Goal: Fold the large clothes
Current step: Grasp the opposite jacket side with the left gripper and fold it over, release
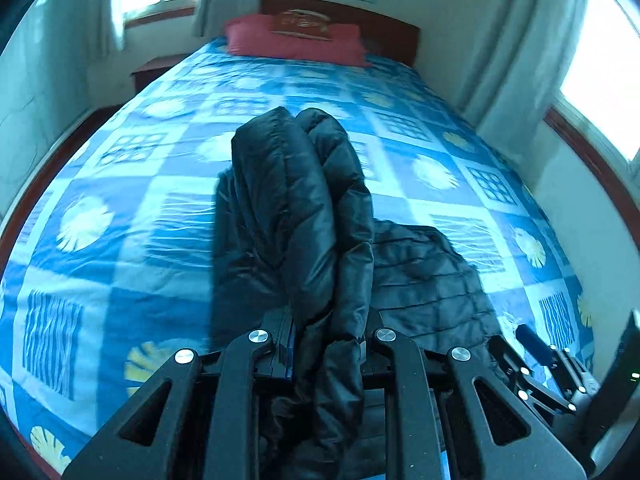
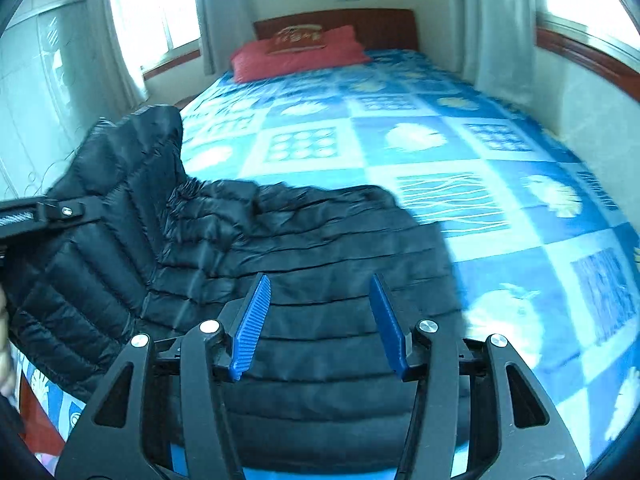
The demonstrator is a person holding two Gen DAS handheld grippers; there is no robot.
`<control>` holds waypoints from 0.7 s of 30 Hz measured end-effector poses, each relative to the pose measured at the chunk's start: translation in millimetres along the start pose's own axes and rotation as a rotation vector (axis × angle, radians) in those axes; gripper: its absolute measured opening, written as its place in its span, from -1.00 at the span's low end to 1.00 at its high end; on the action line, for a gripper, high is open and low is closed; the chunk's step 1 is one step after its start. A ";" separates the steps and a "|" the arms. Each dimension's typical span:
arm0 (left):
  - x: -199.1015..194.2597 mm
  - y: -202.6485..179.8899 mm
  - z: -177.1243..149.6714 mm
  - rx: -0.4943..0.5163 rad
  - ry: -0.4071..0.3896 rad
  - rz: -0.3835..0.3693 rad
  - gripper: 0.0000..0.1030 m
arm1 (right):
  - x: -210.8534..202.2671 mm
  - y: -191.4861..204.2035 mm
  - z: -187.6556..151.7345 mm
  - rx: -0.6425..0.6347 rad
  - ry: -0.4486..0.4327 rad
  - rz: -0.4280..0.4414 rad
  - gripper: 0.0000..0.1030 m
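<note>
My left claw [image 1: 330,336] clamps a bunched fold of the black puffer jacket [image 2: 304,280], hiding its fingertips; my right claw [image 2: 320,324] gapes empty above it, near the bed's [image 2: 460,152] foot edge.

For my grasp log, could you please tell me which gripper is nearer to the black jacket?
Left. The left gripper is clamped on the black jacket, lifting part of it; the right gripper hovers open just above it.
</note>
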State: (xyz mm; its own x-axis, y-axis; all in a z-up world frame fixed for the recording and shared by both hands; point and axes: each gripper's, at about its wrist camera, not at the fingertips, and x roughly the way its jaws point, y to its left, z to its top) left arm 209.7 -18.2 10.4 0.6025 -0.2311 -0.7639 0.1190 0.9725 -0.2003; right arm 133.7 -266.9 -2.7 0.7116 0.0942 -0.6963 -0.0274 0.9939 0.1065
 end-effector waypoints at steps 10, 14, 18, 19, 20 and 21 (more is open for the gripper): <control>62.6 -103.5 -30.3 0.081 0.036 -0.013 -0.64 | -13.9 -75.2 -35.1 0.086 0.032 -0.089 0.11; 92.7 -134.3 -46.8 0.093 0.086 -0.058 -0.64 | -13.6 -102.4 -42.1 0.127 0.046 -0.112 0.11; 121.2 -153.7 -64.8 0.114 0.134 -0.058 -0.64 | -10.9 -123.6 -44.7 0.173 0.056 -0.132 0.11; 125.4 -156.2 -67.5 0.117 0.133 -0.054 -0.64 | -10.5 -126.6 -45.8 0.180 0.057 -0.137 0.11; 127.9 -158.1 -69.2 0.117 0.132 -0.051 -0.64 | -9.7 -129.5 -47.8 0.188 0.060 -0.140 0.11; 128.8 -159.2 -69.8 0.117 0.134 -0.049 -0.64 | -7.8 -130.7 -48.8 0.192 0.064 -0.141 0.11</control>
State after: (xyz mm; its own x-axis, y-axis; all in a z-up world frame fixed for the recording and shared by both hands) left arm 213.2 -204.8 -99.0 0.4843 -0.2722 -0.8315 0.2415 0.9550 -0.1720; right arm 97.5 -394.9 -45.8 0.6526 -0.0351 -0.7569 0.2070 0.9692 0.1335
